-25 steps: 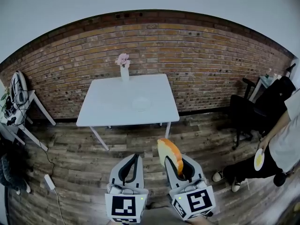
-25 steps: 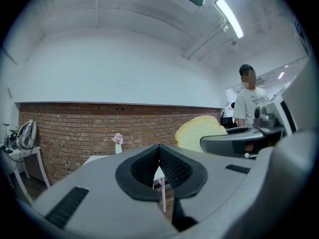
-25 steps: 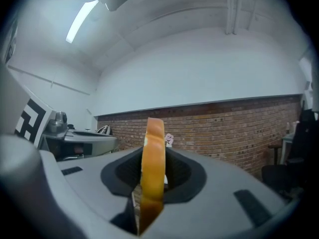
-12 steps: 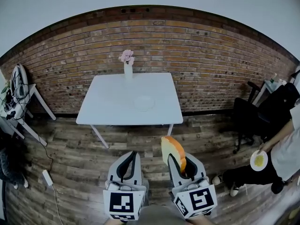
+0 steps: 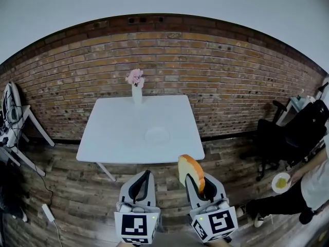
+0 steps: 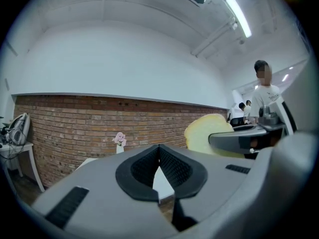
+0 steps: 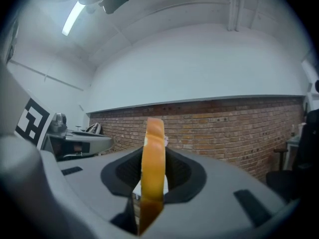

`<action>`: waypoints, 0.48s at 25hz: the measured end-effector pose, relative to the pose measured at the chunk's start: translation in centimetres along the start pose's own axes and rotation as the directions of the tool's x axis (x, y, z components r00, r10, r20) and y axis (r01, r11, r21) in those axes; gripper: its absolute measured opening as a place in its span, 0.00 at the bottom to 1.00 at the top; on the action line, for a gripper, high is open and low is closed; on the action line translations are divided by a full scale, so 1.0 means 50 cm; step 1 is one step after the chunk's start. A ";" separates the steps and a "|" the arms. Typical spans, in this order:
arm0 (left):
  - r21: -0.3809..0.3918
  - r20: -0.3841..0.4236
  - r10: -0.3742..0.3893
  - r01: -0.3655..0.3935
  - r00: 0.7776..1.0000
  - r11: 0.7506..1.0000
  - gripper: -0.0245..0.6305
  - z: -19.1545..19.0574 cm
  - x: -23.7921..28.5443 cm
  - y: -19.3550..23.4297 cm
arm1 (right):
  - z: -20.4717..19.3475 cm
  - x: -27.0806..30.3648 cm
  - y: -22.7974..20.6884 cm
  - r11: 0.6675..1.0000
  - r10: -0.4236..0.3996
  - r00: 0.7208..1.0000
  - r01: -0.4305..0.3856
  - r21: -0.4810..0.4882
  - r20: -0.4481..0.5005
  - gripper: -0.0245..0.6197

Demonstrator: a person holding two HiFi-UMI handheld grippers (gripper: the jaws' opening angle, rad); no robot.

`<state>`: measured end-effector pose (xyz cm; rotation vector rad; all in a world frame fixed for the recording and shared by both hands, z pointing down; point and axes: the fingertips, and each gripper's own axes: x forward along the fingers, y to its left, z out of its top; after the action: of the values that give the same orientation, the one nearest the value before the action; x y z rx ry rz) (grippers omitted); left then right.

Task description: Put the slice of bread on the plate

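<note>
My right gripper [image 5: 194, 179] is shut on a slice of bread [image 5: 189, 169] with an orange-brown crust, held upright on edge. In the right gripper view the slice [image 7: 153, 169] stands between the jaws, edge toward the camera. My left gripper [image 5: 147, 173] is shut and holds nothing; its pads [image 6: 172, 164] meet at the tips. The bread [image 6: 205, 133] shows to its right there. A pale round plate [image 5: 157, 136] lies on the white table [image 5: 110, 135], beyond both grippers. Both grippers are short of the table's near edge, above the wooden floor.
A white vase of pink flowers [image 5: 136, 88] stands at the table's back edge by the brick wall. A black office chair [image 5: 280, 133] is at the right. A person [image 5: 314, 181] there holds a yellow plate [image 5: 281, 182]. A white chair [image 5: 13, 118] stands left.
Both grippers and the bread have moved toward the table, which now looks larger and nearer. The jaws have kept their hold on the slice.
</note>
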<state>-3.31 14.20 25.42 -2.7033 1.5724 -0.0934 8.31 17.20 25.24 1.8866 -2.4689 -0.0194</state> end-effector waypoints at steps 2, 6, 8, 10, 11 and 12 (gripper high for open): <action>-0.006 -0.001 -0.013 0.013 1.000 1.000 0.05 0.004 0.064 0.040 | 0.003 0.070 -0.010 1.000 -0.004 1.000 0.004 -0.005 -0.005 0.19; -0.020 -0.015 -0.039 0.039 0.999 0.999 0.05 0.011 0.192 0.116 | 0.007 0.200 -0.038 1.000 -0.025 0.999 0.024 -0.010 -0.041 0.19; -0.040 -0.029 -0.060 0.059 0.998 0.997 0.05 0.012 0.249 0.145 | 0.008 0.256 -0.055 0.999 -0.043 0.997 0.043 -0.010 -0.061 0.19; -0.036 -0.042 -0.077 0.076 0.996 0.996 0.05 0.013 0.300 0.173 | 0.006 0.310 -0.067 0.999 -0.053 0.996 0.053 -0.004 -0.078 0.19; -0.032 -0.050 -0.086 0.085 0.995 0.996 0.05 0.012 0.324 0.186 | 0.004 0.336 -0.072 0.998 -0.056 0.995 0.056 -0.001 -0.086 0.19; -0.032 -0.059 -0.094 0.092 0.994 0.995 0.05 0.012 0.347 0.200 | 0.003 0.362 -0.078 0.998 -0.059 0.994 0.059 0.002 -0.093 0.19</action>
<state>-3.38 -5.84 25.21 -2.8219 1.4738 -0.1555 7.30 -1.26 25.35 1.9150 -2.3552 0.0705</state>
